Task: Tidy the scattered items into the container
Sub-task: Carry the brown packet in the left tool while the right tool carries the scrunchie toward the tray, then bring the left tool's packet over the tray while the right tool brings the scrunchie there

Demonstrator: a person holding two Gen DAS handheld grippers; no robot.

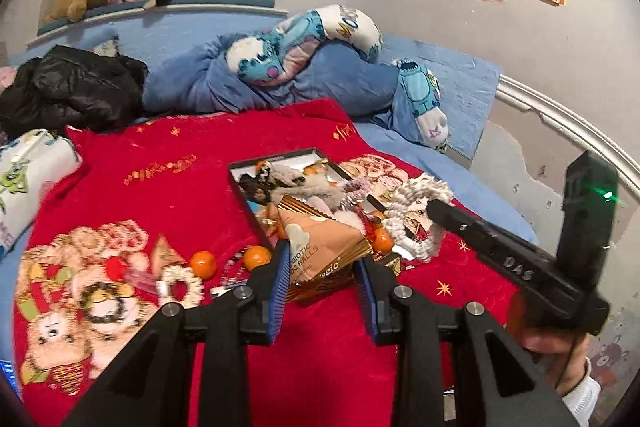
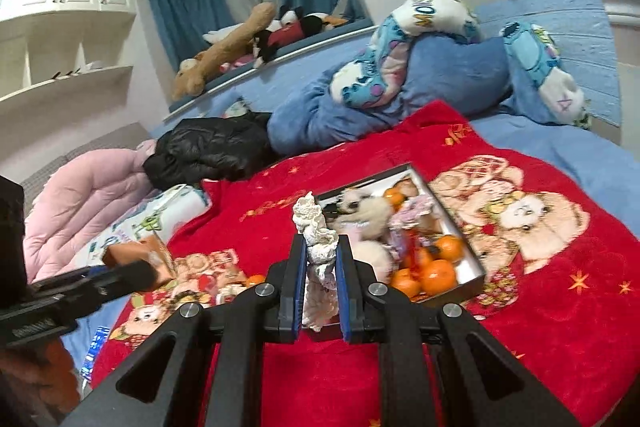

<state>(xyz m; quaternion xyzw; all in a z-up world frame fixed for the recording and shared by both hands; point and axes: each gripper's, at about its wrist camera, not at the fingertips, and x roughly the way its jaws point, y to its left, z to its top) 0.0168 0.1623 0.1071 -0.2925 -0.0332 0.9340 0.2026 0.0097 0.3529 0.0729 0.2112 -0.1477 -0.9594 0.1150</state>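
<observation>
Your left gripper (image 1: pixel 322 275) clenched on orange snack packet (image 1: pixel 320 247), packet held above near end of box (image 1: pixel 280 167). Your right gripper (image 2: pixel 322 263) clamped on white frilly scrunchie (image 2: pixel 318 243), scrunchie upright between blue pads (image 2: pixel 345 291), just short of box (image 2: pixel 460 223) near edge. Box sits mid red blanket (image 2: pixel 540 327), already holding oranges (image 2: pixel 438 277), plush toy (image 2: pixel 368 215), pink bits. Two oranges (image 1: pixel 202 263) loose on blanket left of box, white scrunchie (image 1: pixel 178 285) beside them, near blanket's front-left corner.
</observation>
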